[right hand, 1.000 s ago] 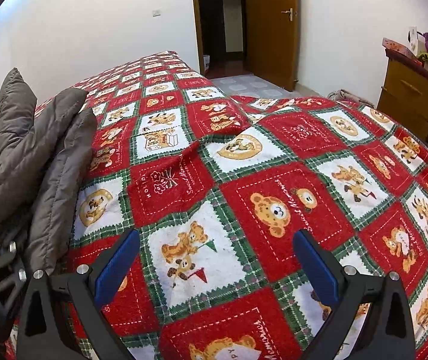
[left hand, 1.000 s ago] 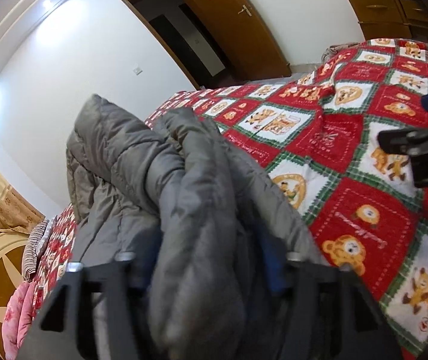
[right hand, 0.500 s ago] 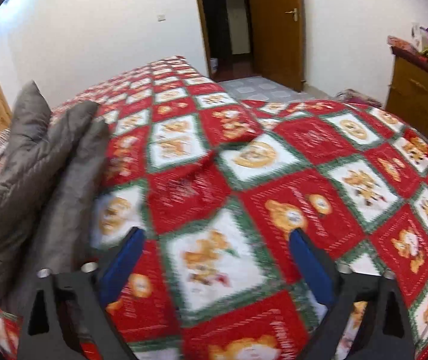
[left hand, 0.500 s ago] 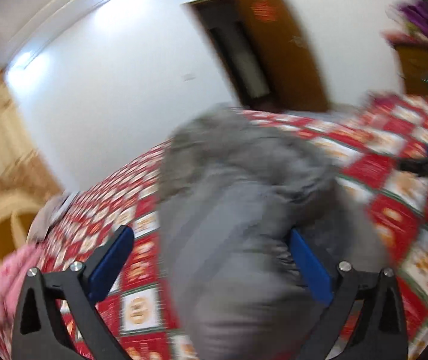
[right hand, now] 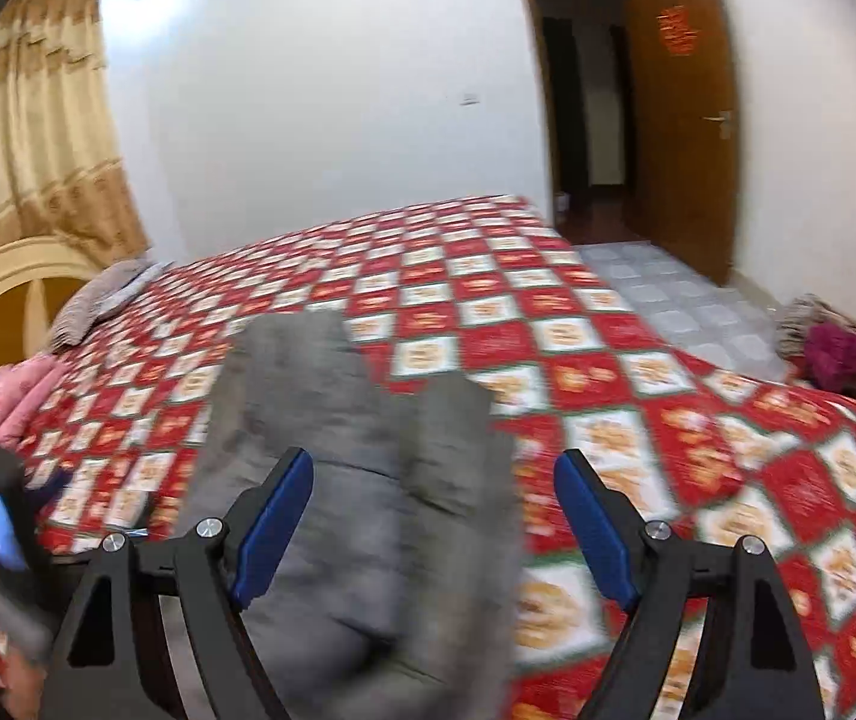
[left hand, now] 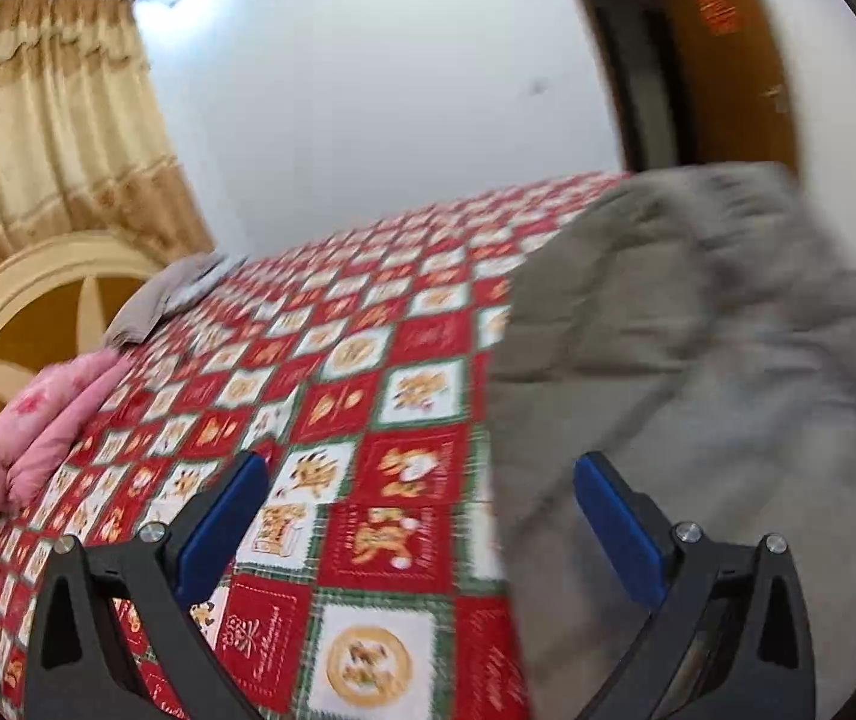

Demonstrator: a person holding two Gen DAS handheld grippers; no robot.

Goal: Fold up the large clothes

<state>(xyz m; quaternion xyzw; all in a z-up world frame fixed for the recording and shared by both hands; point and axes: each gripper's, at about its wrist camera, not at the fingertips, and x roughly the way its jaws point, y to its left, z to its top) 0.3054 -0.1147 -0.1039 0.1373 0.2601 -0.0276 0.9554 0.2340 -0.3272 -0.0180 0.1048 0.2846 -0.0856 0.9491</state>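
A grey padded jacket lies bunched on the red, white and green patchwork bedspread. My left gripper stands wide open over bare bedspread. The jacket is at its right, behind the right finger, and nothing sits between the pads. In the right wrist view the jacket lies below and between the fingers of my right gripper. Its jaws stand a little narrower than before. The left pad is close to the cloth and the right pad is clear of it. The picture is blurred by motion.
A pink padded garment and a folded grey striped cloth lie near the rounded headboard. Beyond the bed's far corner are tiled floor, an open wooden door and a heap of clothes.
My left gripper opened, let go of the jacket and swung left, so the jacket now lies at its right. My right gripper rose and came over the jacket, with its jaws slightly narrower.
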